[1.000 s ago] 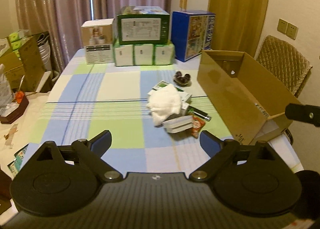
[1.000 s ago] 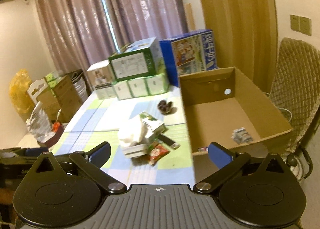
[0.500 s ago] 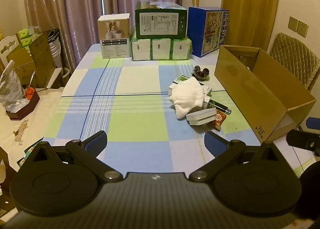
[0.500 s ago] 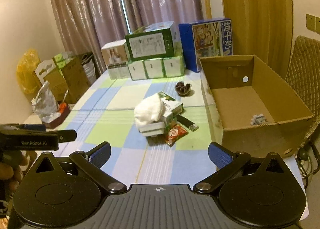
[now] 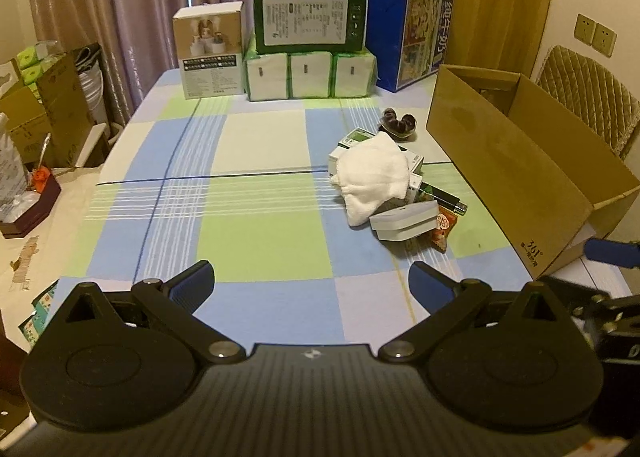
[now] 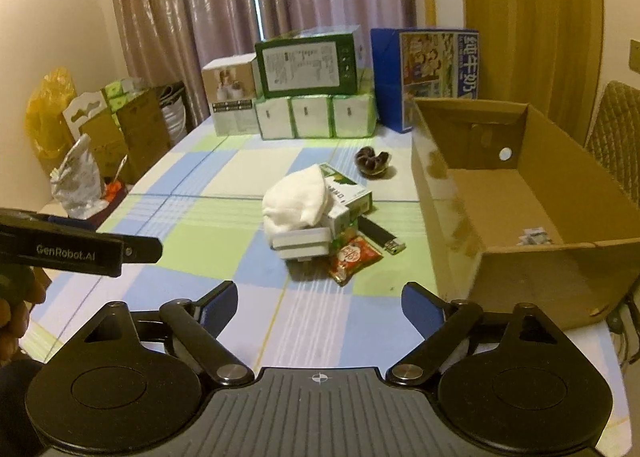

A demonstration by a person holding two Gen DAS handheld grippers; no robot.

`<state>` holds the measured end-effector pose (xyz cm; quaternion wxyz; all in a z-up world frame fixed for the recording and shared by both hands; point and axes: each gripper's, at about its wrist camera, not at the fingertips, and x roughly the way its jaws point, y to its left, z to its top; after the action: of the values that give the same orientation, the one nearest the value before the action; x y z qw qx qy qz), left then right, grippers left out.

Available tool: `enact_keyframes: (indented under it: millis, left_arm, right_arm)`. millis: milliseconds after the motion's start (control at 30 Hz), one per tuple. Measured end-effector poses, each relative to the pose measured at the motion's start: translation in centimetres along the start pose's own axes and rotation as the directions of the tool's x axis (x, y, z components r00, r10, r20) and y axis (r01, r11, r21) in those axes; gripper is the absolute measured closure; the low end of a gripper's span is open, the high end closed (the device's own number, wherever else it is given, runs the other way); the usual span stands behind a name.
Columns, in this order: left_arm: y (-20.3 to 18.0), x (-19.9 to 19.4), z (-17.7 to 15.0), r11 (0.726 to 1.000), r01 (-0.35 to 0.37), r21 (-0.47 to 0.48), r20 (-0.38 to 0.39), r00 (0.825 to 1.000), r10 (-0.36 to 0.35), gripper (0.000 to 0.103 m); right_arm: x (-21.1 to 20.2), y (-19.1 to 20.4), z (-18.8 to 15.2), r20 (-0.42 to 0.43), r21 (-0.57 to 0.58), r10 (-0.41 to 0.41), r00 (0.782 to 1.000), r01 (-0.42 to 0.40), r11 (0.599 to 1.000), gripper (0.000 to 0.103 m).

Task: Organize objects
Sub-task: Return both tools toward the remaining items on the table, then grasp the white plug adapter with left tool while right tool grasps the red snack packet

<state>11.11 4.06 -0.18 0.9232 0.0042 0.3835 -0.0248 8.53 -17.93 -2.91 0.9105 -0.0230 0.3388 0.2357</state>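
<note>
We see the checked worktop (image 5: 260,241) stretch away under both tools, and we have drawn back from it: over the last second the pile and the carton have shrunk and more cloth shows in front of us. The open cardboard box (image 6: 500,193) stands on the right edge, nearly bare inside but for one small packet (image 6: 534,235). Just left of it lies the pile to be sorted: a white cloth (image 5: 372,177) draped over green-and-white cartons (image 6: 346,193), a flat grey case (image 5: 404,219) leaning at the front, a red snack packet (image 6: 352,255) and a dark pen-like stick (image 6: 380,235) beside it. Both the left hand-held gripper (image 5: 310,283) and the right hand-held gripper (image 6: 318,303) are spread wide and hold nothing. We judge no pick has begun.
</note>
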Motion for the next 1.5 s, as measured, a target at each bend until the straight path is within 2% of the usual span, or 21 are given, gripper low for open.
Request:
enact_keyframes:
  millis: [67, 200, 300, 533, 867, 1067, 1133, 1200, 1400, 1500]
  left_arm:
    - [0.0, 0.8, 0.2, 1.0, 0.005, 0.002, -0.007, 1.0, -0.005, 0.001]
    - [-0.1, 2.7, 0.8, 1.0, 0.02, 0.006, -0.022, 1.0, -0.02, 0.001]
    - [-0.2, 4.3, 1.2, 0.999, 0.031, 0.008, -0.034, 0.999, -0.031, 0.001]
    - [-0.4, 7.5, 2.4, 0.998, 0.069, -0.007, -0.055, 0.996, -0.069, 0.002]
    - [-3.9, 12.2, 4.0, 0.986, 0.169, -0.011, -0.08, 0.982, -0.169, 0.004]
    - [-5.9, 15.1, 4.3, 0.979, 0.203, -0.037, -0.128, 0.97, -0.206, 0.013]
    - [-6.4, 15.9, 4.4, 0.977, 0.208, -0.038, -0.142, 0.967, -0.212, 0.018]
    - [-6.7, 16.6, 4.5, 0.977, 0.208, -0.05, -0.156, 0.965, -0.213, 0.031]
    - [-6.3, 16.2, 4.3, 0.982, 0.188, 0.022, -0.171, 0.968, -0.181, 0.037]
    - [-4.4, 15.0, 3.6, 0.985, 0.159, 0.062, -0.164, 0.975, -0.147, 0.037]
  right_arm:
    - [1.0, 0.0, -0.1, -0.011, -0.008, -0.002, 1.0, 0.002, 1.0, 0.021]
    - [3.5, -0.2, -0.4, -0.044, -0.017, -0.001, 0.999, 0.001, 1.0, 0.037]
    - [5.3, -0.4, -0.4, -0.064, -0.022, -0.003, 0.998, 0.002, 1.0, 0.041]
    - [9.0, -1.1, -0.5, -0.091, -0.063, -0.031, 0.995, 0.026, 0.998, 0.042]
    - [11.3, -2.7, -1.3, -0.103, -0.037, -0.045, 0.994, 0.042, 0.998, 0.043]
    - [11.6, -3.1, -1.8, -0.108, -0.028, -0.047, 0.993, 0.045, 0.999, 0.043]
    - [11.6, -3.4, -1.8, -0.109, -0.018, -0.046, 0.993, 0.044, 0.999, 0.043]
    - [11.6, -3.5, -1.8, -0.107, -0.011, -0.044, 0.993, 0.043, 0.999, 0.043]
    - [11.7, -3.0, -1.6, -0.101, -0.016, -0.025, 0.995, 0.023, 1.0, 0.043]
    - [12.3, -2.9, -1.3, -0.099, -0.015, -0.019, 0.995, 0.017, 1.0, 0.043]
